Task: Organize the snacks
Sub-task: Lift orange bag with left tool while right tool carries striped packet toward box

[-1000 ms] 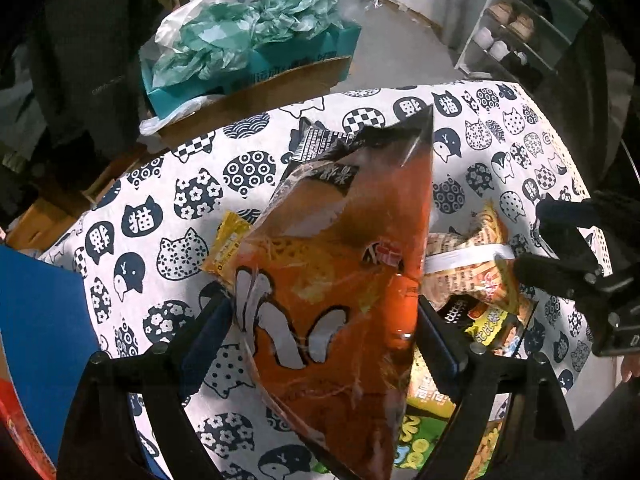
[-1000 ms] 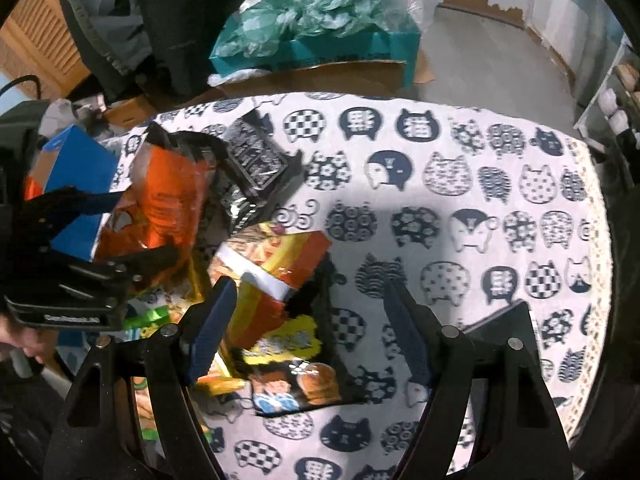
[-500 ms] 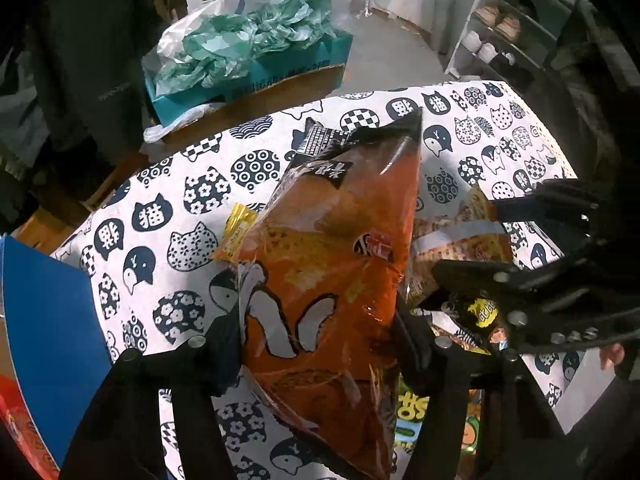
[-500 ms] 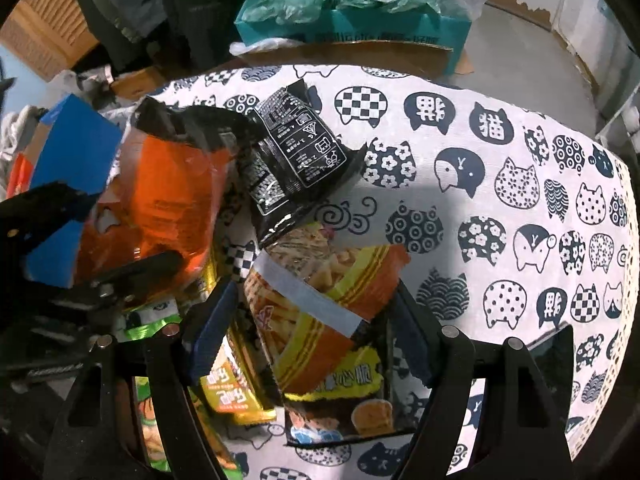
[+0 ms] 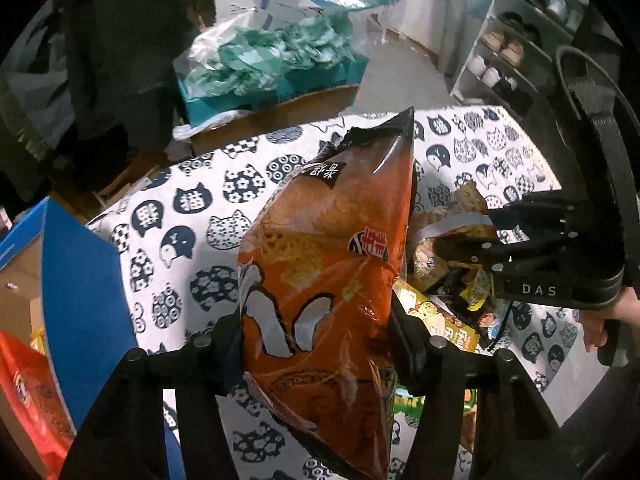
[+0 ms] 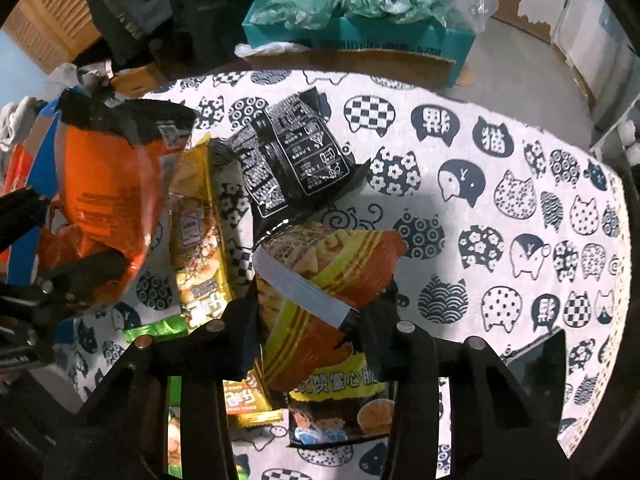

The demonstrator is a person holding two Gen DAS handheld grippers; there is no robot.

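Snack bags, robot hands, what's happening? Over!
Left gripper shut on orange bag. Right gripper just closed on striped snack bag. Black packet, yellow packet loose on tablecloth alongside.

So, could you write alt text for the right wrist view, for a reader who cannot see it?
The right gripper has its jaws shut on an orange and yellow snack bag above a cat-print tablecloth. A black packet lies behind it, and at left the left gripper holds an orange bag.
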